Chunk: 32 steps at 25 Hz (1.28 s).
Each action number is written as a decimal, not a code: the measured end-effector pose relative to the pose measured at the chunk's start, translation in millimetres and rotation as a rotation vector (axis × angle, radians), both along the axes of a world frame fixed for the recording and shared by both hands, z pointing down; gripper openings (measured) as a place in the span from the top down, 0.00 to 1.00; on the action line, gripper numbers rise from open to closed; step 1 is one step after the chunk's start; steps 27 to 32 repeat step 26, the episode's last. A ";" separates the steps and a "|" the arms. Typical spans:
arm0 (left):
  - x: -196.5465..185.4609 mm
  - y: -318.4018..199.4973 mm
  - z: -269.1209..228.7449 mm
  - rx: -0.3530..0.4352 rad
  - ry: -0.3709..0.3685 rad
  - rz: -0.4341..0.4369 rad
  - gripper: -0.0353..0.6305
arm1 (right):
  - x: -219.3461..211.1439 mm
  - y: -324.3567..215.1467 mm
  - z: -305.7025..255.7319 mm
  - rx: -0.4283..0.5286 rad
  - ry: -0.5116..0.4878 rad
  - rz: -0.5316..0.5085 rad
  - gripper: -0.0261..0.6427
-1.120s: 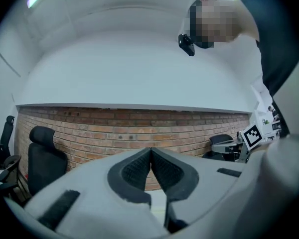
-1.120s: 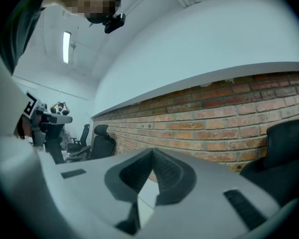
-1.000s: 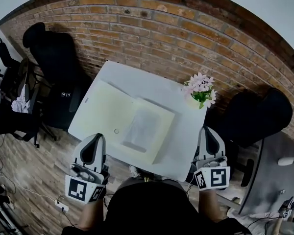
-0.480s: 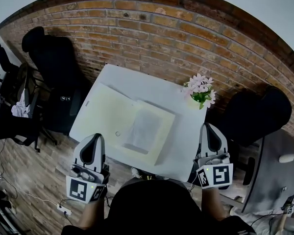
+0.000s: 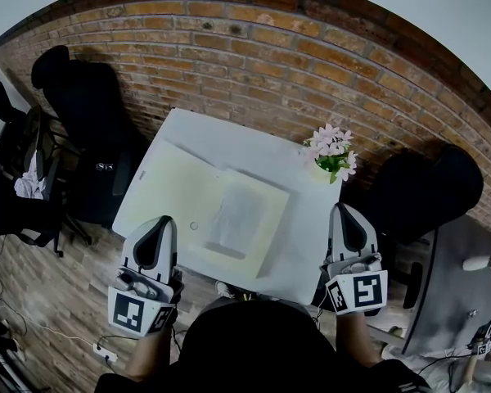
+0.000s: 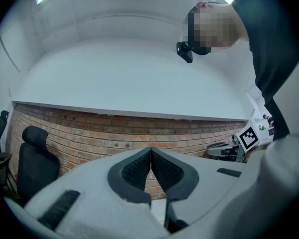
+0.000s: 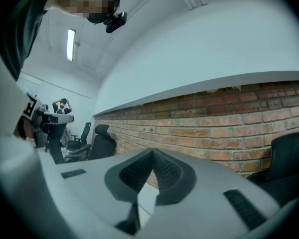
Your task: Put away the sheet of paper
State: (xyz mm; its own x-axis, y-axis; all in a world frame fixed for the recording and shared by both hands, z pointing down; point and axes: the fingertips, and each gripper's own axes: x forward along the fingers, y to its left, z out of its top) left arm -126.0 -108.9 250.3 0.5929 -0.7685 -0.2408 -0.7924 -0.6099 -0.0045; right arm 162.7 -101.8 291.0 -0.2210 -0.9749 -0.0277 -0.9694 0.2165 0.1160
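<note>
A pale yellow folder (image 5: 188,195) lies open on the white table (image 5: 303,236) in the head view. A greyish sheet of paper (image 5: 239,213) rests on its right half. My left gripper (image 5: 154,237) hovers at the table's near left edge, shut with nothing held. My right gripper (image 5: 346,218) hangs off the table's near right corner, also shut and empty. In the left gripper view the jaw tips (image 6: 150,151) meet in front of the brick wall. The right gripper view shows its tips (image 7: 152,153) touching as well. Neither gripper touches the folder or the sheet.
A pot of pink flowers (image 5: 333,151) stands at the table's far right corner. Black office chairs stand left (image 5: 94,113) and right (image 5: 425,191) of the table. A brick wall (image 5: 254,64) runs behind it. A grey desk (image 5: 454,293) is at the right.
</note>
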 end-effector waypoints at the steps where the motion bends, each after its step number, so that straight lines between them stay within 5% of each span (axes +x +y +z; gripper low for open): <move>1: 0.2 0.1 0.5 0.000 -0.004 0.001 0.91 | -1.7 0.3 0.0 0.003 0.005 -0.007 0.94; 32: 9.7 4.6 24.3 -0.042 0.007 0.038 0.91 | -12.9 1.7 1.6 0.031 0.009 -0.014 0.94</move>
